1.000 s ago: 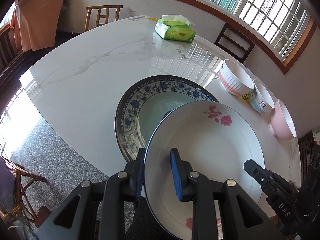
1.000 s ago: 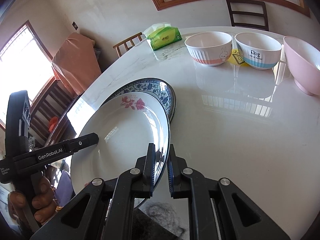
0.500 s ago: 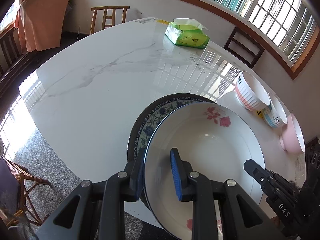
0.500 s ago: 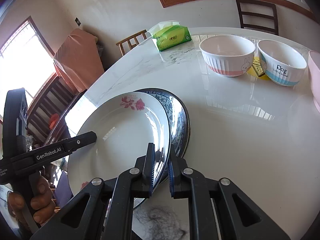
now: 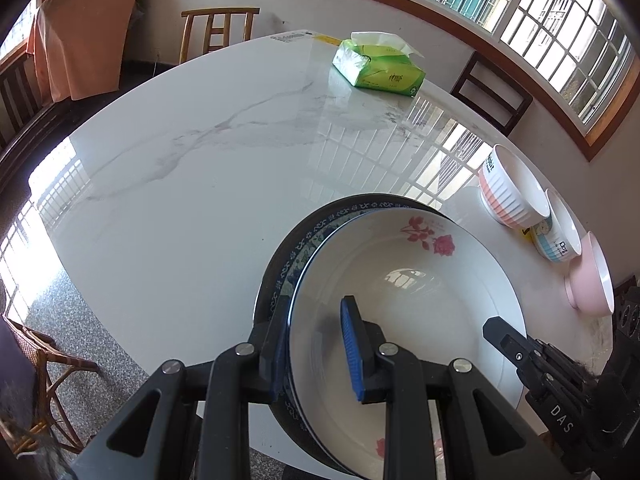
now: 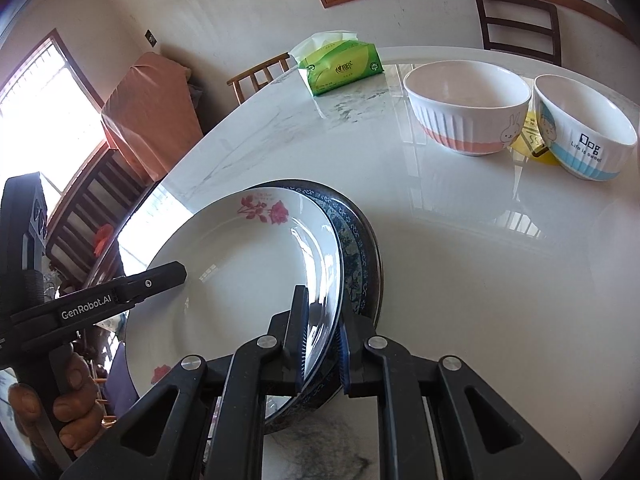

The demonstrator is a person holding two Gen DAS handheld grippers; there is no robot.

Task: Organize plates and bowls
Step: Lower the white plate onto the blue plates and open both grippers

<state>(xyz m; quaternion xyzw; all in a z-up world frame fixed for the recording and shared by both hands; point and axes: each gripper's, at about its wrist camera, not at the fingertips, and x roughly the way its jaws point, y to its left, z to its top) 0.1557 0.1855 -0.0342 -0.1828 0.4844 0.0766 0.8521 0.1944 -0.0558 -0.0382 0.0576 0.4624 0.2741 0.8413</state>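
The rose plate (image 5: 404, 312) sits low in both wrist views, lying over the blue plate (image 5: 296, 252), whose patterned rim shows as a crescent at its 9 to 12 o'clock edge in the left view and along its 3 o'clock side in the right view. Whether the two plates touch all round is unclear. The right tongs (image 6: 322, 336) are clenched on the rose plate's rim, one pad inside, one outside. The left tongs (image 5: 316, 344) straddle the opposite rim; the outer pad lies against it, the inner blue pad stands off the plate's face, so I cannot tell if they grip. A hand (image 6: 52, 412) holds the left tool at 8 o'clock in the right view. On the table (image 5: 192, 184), three bowls line up at 3 o'clock: a striped bowl (image 5: 512, 192), a dog bowl (image 5: 560, 232), a pink bowl (image 5: 592, 280). A tissue pack (image 5: 380, 68) lies at 12 o'clock.
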